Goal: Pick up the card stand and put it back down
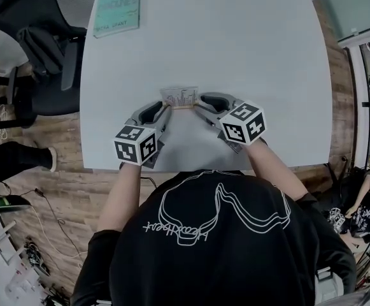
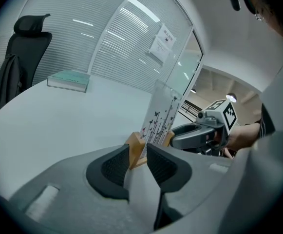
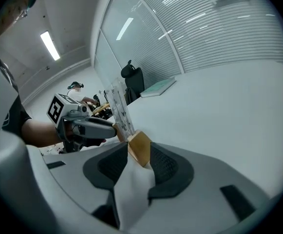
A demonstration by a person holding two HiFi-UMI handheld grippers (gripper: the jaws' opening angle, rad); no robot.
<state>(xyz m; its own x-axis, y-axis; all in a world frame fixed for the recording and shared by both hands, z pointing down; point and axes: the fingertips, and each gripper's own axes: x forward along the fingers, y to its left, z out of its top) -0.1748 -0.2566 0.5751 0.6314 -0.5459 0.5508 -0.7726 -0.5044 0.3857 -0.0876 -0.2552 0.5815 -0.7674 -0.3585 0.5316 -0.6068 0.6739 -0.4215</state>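
One broad white table (image 1: 248,56) fills the upper part of the head view, with a teal book (image 1: 116,6) far off at its upper left. The card stand (image 1: 180,98) is upright on the table at the frame's centre, close to the near edge. Its long axis runs left to right across the picture, so each end faces one tool. The left gripper (image 1: 165,109) comes in from the lower left to the stand's left end, and the right gripper (image 1: 199,109) comes from the lower right to its right end. Both are equally near, and they point inward at each other along the stand's length. The stand's clear panel (image 2: 163,106) rises tilted above its wooden base (image 2: 137,149). In the left gripper view the base's near end sits in the gap between the dark pads (image 2: 116,165). In the right gripper view the other end (image 3: 140,147) sits the same way. Both pairs of jaws are spread wide. Each straddles a base end closely and does not seem to press on it, so the stand looks to carry its own weight on the table. Any lift would, I judge, need both jaws to close on the two ends together and rise evenly, since an uneven pull along that axis could tip the panel.
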